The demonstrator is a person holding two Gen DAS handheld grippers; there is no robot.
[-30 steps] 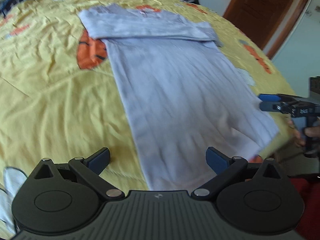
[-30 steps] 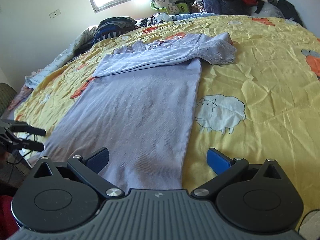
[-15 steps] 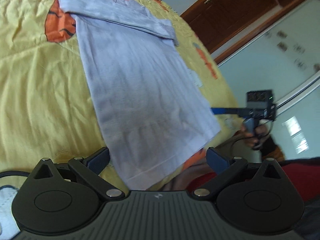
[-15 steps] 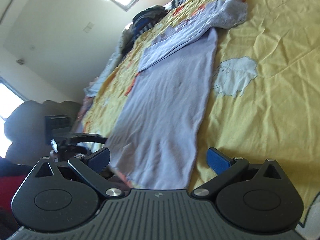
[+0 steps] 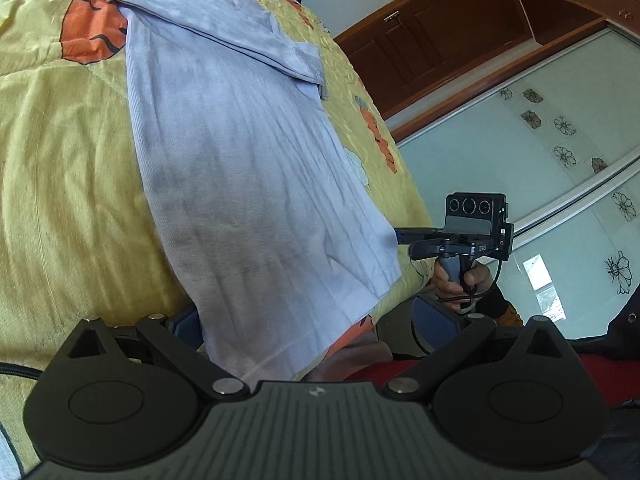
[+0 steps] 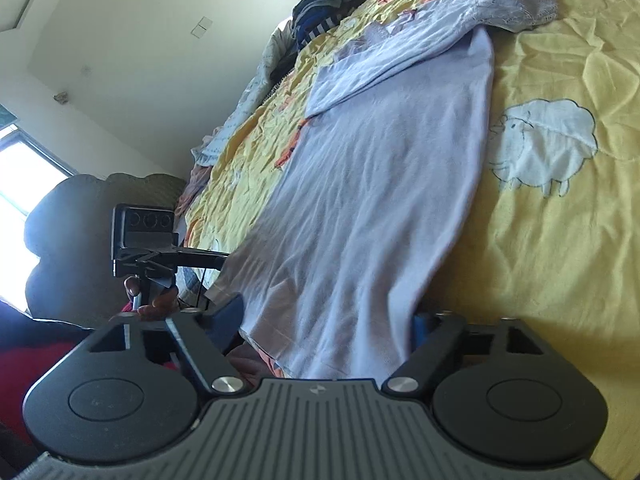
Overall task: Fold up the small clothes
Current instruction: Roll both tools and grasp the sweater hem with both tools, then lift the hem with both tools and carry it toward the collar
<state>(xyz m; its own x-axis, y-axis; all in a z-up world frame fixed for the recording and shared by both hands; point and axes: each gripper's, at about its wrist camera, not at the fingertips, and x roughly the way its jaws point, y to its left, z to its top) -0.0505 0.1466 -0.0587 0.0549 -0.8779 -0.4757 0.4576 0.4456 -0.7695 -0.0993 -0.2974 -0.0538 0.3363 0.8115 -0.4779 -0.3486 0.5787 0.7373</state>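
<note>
While spread wide, both pairs of fingers (image 5: pixel 434 322) empty — shirt hem (image 5: pixel 280 344) between them.

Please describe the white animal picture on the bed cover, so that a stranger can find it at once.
Start at the wrinkled yellow quilted bedspread. The long pale lilac knit garment lies along it, and the white appliqué sheep sits just right of it. It alone is white; other patches are orange.

A yellow quilt (image 6: pixel 568 60) with a sheep patch (image 6: pixel 548 144) covers the bed. Upper right in the left view: brown door (image 5: pixel 436 36), pale flowered panels (image 5: pixel 560 152). Bright window (image 6: pixel 24 176) at left, right view.
</note>
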